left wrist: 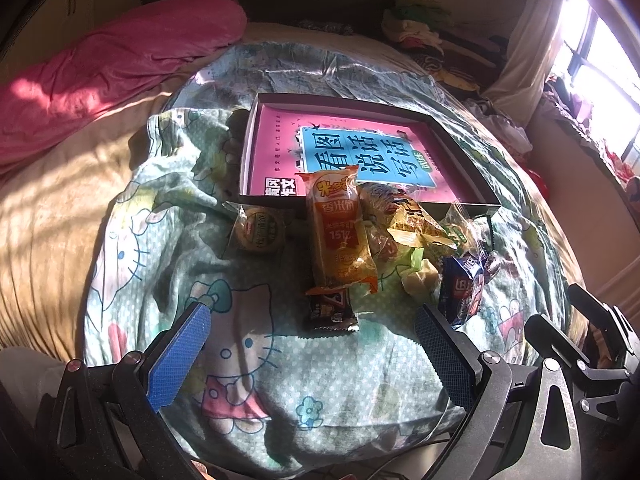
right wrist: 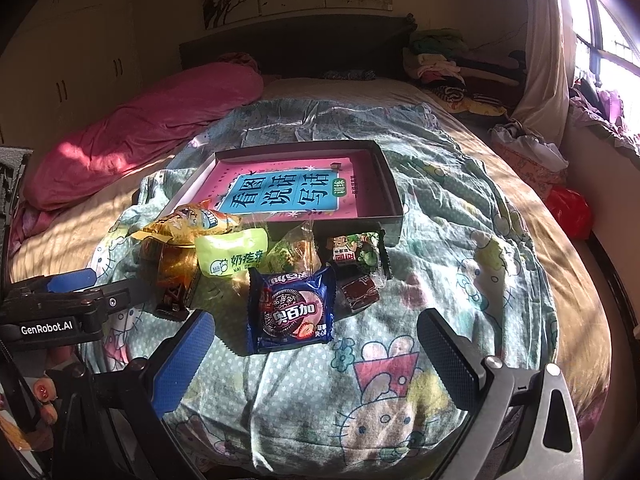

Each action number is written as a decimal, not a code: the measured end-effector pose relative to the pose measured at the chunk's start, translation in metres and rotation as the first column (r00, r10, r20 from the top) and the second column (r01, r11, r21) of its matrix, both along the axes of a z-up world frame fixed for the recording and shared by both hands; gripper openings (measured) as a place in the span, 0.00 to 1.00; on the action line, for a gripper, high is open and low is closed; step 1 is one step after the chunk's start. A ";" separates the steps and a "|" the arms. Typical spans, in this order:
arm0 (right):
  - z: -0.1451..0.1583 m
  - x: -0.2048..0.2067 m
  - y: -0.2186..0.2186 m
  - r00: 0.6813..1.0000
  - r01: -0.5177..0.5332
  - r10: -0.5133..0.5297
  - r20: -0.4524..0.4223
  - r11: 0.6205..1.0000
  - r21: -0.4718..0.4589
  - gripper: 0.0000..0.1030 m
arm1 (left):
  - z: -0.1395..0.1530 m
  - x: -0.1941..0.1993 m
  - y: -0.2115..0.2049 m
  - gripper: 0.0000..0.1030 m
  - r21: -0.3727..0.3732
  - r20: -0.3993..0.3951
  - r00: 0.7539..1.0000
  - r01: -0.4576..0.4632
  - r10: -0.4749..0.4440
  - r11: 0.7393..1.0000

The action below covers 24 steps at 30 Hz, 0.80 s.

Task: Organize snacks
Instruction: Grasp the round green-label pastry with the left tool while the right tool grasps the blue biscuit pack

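1. My left tool hovers over the bed with its blue-padded fingers spread wide and nothing between them.
2. Just ahead of it lies a small dark brown snack bar on the cartoon-cat blanket.
3. Left of the pile, a round cake in clear wrap sits apart from the rest, near the tray's front edge.
4. A long orange rice-cracker pack leans from the blanket up onto the front wall of the shallow dark tray.
5. A pink book with a blue title panel lies flat inside the tray.
6. To the right, a yellow crinkled bag and a pale green packet touch each other in the heap before the tray.
7. A blue cookie pack lies nearest my right tool, flat on the blanket.
8. My right tool is also wide open and holds nothing.
9. A green-and-white packet rests against the tray's front right corner.
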State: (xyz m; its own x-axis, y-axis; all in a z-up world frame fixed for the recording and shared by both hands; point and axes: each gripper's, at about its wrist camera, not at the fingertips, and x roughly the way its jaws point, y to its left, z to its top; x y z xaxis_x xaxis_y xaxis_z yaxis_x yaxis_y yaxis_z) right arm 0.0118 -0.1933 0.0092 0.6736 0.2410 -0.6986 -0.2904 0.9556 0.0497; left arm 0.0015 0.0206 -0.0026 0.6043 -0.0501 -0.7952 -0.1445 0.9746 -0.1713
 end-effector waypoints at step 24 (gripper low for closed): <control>-0.047 0.036 0.023 0.994 -0.065 0.065 -0.093 0.998 0.007 0.99 | -0.029 0.032 0.059 0.99 -0.092 -0.053 0.995 -0.087 0.083 0.992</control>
